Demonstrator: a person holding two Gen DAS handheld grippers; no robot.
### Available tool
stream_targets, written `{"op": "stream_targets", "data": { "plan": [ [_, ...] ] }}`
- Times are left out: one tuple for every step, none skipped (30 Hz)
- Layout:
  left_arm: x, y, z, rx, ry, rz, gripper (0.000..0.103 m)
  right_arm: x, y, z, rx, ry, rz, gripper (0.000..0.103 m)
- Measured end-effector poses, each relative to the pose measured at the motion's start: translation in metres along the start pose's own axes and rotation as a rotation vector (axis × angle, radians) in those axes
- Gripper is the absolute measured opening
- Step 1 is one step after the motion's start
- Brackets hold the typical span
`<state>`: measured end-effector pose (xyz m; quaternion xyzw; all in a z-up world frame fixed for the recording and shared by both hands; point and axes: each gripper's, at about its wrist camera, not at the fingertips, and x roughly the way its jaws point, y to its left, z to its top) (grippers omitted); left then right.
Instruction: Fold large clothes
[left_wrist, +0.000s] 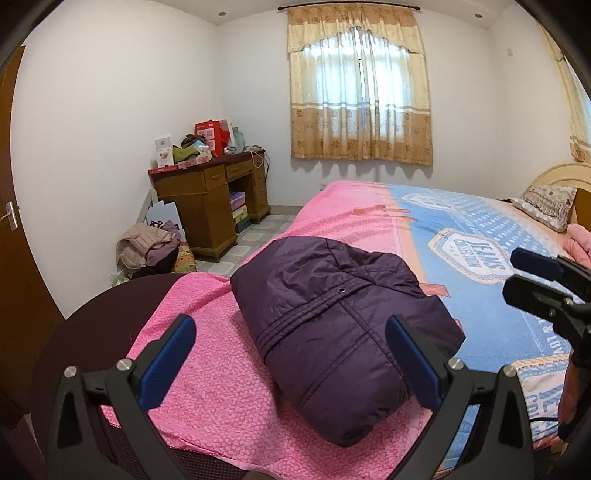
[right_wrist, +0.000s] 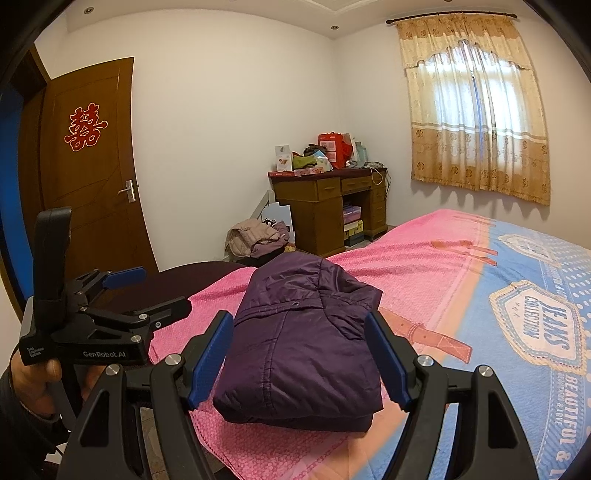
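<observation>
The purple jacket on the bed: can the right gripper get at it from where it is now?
Probably yes. The right gripper is open, the folded purple jacket lies just ahead of its fingers, and nothing stands between them.

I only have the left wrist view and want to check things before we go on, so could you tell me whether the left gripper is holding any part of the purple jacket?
Observer: No. The right wrist view shows the left gripper open, off to the left of the folded purple jacket, gripping nothing.
Operator: Thank you. Is the right gripper closed on it?
Observer: No, the right gripper is open as well, its blue pads either side of the jacket in that view.
Operator: Is the door behind me shut?
Observer: I cannot tell; the brown door bears a red paper ornament.
</observation>
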<state>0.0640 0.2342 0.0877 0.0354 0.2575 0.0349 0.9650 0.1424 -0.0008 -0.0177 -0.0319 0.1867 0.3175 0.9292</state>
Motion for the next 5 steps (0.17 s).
{"op": "stream_targets", "data": {
  "plan": [
    [-0.0002, -0.0012, -0.0005, 0.004, -0.001, -0.004, 0.103, 0.0007, 0.0002, 0.0003, -0.001, 0.001, 0.0, 0.073],
    [-0.0007, -0.0024, -0.0007, 0.008, -0.005, -0.005, 0.103, 0.001, 0.0005, 0.0002, -0.002, 0.002, 0.0, 0.073],
    [-0.0012, -0.0035, -0.0009, 0.009, -0.01, -0.006, 0.103, 0.0015, 0.0001, 0.001, -0.002, 0.003, 0.001, 0.073],
    [-0.0014, -0.0039, -0.0008, 0.01, -0.012, -0.008, 0.103, 0.0019, 0.0004, 0.001, -0.001, 0.003, 0.001, 0.073],
    [-0.0016, -0.0043, -0.0008, 0.011, -0.014, -0.012, 0.103, 0.0018, 0.0008, 0.0004, -0.001, 0.003, 0.001, 0.073]
  ]
}}
